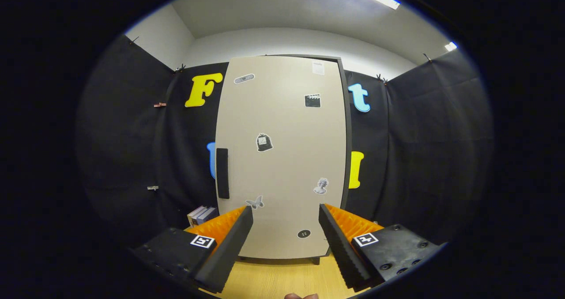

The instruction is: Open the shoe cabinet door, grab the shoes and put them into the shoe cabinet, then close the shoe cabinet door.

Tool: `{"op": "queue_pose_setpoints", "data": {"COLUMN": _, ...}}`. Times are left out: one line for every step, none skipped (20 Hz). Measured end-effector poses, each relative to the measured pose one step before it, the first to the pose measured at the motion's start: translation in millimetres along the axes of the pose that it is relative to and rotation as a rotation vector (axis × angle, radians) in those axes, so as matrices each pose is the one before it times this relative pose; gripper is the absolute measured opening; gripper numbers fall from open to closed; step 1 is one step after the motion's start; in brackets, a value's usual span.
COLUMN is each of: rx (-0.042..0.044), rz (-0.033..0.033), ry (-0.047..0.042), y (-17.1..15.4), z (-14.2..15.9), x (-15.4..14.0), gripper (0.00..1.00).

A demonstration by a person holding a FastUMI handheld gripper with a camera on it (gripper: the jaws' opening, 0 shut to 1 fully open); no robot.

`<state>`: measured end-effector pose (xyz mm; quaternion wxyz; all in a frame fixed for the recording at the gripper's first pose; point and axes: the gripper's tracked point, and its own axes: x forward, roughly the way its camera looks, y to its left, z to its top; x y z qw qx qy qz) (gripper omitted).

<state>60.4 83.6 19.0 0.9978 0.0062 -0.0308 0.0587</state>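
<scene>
The shoe cabinet (282, 157) stands straight ahead, a tall beige box with a dark frame. Its door is shut and carries several small stickers. A dark vertical handle (222, 173) sits on the door's left edge, about mid-height. My gripper (286, 213) is open, with nothing between its fingers. It points at the lower part of the door from some distance back. The handle lies up and to the left of the left fingertip (246, 215).
Black cloth walls close in the booth on both sides and behind the cabinet. A small stack of books (202, 215) lies on the floor beside the cabinet's lower left corner. Light wooden floor (282, 277) runs between me and the cabinet. A fingertip (300, 296) of a hand shows below.
</scene>
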Motion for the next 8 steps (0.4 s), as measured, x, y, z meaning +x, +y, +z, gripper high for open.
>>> {"op": "queue_pose_setpoints", "data": {"rx": 0.00008, "rz": -0.00329, "ry": 0.00087, "y": -1.62, "z": -0.37, "x": -0.76, "gripper": 0.98}}
{"op": "queue_pose_setpoints", "data": {"rx": 0.00198, "rz": -0.00163, "ry": 0.00054, "y": -0.94, "z": -0.25, "x": -0.48, "gripper": 0.98}}
{"op": "queue_pose_setpoints", "data": {"rx": 0.00268, "rz": -0.00028, "ry": 0.00121, "y": -0.24, "z": -0.64, "x": -0.21, "gripper": 0.98}}
{"op": "queue_pose_setpoints", "data": {"rx": -0.00098, "rz": -0.00073, "ry": 0.00165, "y": -0.26, "z": 0.09, "x": -0.92, "gripper": 0.98}}
{"op": "queue_pose_setpoints", "data": {"rx": -0.0036, "rz": -0.00074, "ry": -0.00072, "y": -1.81, "z": 0.36, "x": 0.29, "gripper": 0.98}}
{"op": "queue_pose_setpoints", "data": {"rx": -0.0025, "rz": -0.00181, "ry": -0.00029, "y": -0.85, "z": 0.32, "x": 0.38, "gripper": 0.98}}
{"op": "queue_pose_setpoints", "data": {"rx": 0.00076, "rz": 0.00255, "ry": -0.00156, "y": 0.2, "z": 0.37, "x": -0.89, "gripper": 0.98}}
{"op": "queue_pose_setpoints", "data": {"rx": 0.00079, "rz": 0.00049, "ry": -0.00153, "y": 0.75, "z": 1.25, "x": 0.71, "gripper": 0.98}}
